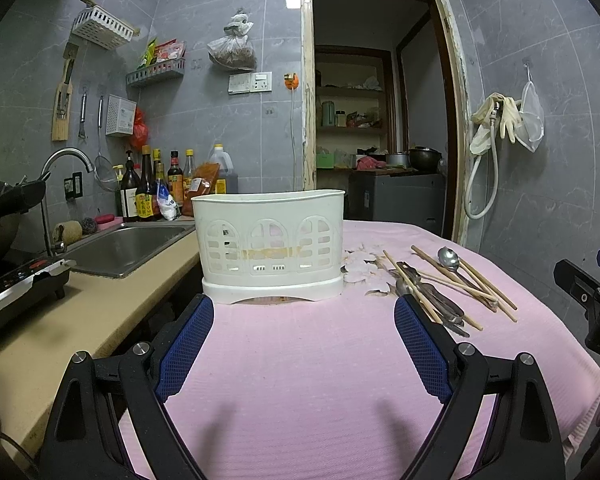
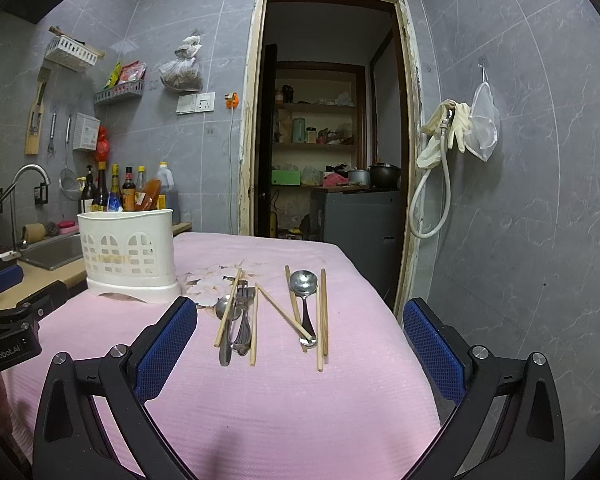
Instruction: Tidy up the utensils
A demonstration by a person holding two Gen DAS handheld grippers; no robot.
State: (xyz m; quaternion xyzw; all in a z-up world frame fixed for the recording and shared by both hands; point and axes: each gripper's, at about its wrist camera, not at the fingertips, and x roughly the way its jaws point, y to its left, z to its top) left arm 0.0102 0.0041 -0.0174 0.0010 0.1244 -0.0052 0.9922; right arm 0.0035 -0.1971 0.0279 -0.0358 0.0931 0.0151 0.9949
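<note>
**Both grippers wide open, nothing grabbed**

Left gripper and right gripper both hover spread apart, empty, over the pink cloth. Chopsticks, spoons and a fork lie loose beside the white holder.

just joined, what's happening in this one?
Nothing is picked up yet. A person holds two tongs over a pink cloth; the left tongs and the right tongs are both open and empty. Chopsticks, spoons and a fork lie loose on the cloth, beside the white utensil holder, where they presumably belong.
</note>
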